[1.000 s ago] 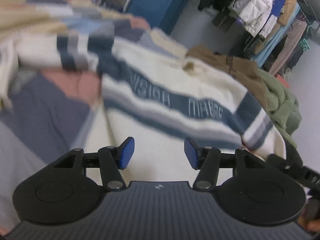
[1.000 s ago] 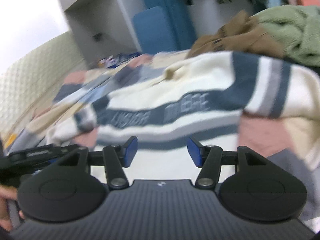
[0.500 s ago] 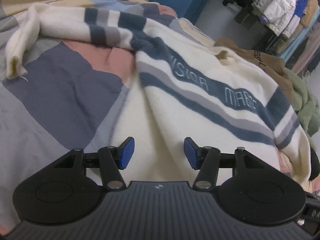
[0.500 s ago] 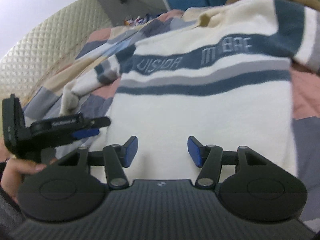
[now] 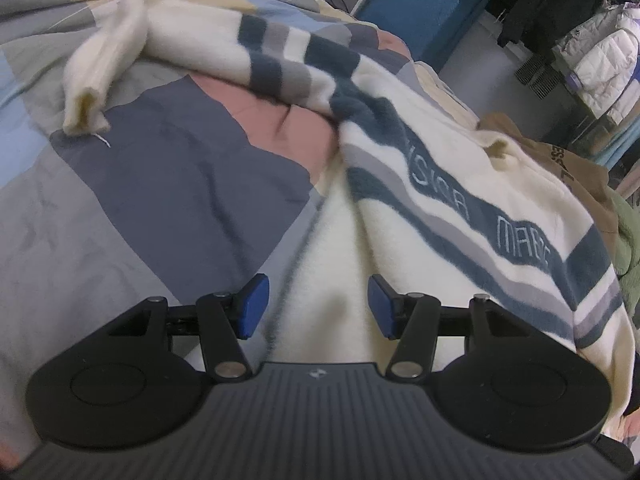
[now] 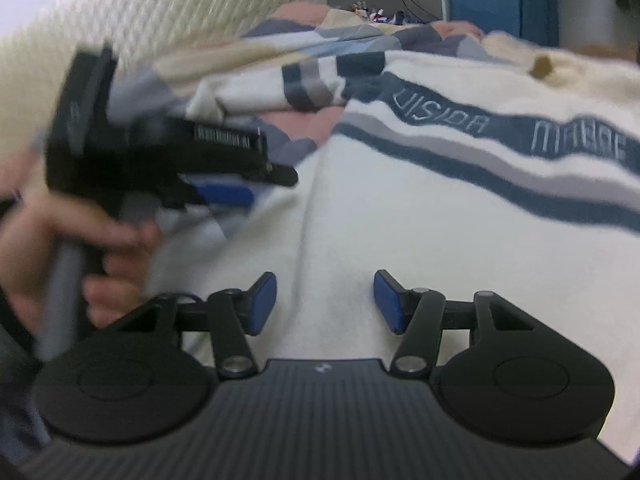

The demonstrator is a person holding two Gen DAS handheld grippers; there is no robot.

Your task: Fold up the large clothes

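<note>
A cream sweater [image 5: 460,168] with navy and grey stripes and stitched lettering lies spread on a patchwork bedspread [image 5: 160,184]. One sleeve [image 5: 108,60] stretches to the far left, its cuff folded over. My left gripper [image 5: 318,306] is open and empty, low over the sweater's left side edge. In the right wrist view the sweater [image 6: 440,220] fills the middle. My right gripper [image 6: 325,303] is open and empty over the sweater's lower body. The left gripper also shows, blurred, at the left of the right wrist view [image 6: 228,194], held by a hand.
A brown garment [image 5: 568,168] and a green one [image 5: 628,232] lie beyond the sweater at the right. A clothes rack with jackets [image 5: 596,60] stands behind. A blue panel [image 5: 412,16] and a quilted headboard [image 6: 160,12] border the bed.
Both grippers have dropped lower and closer to the sweater and moved left along it. The left gripper now sits at the sweater's left edge. Both stay open.
</note>
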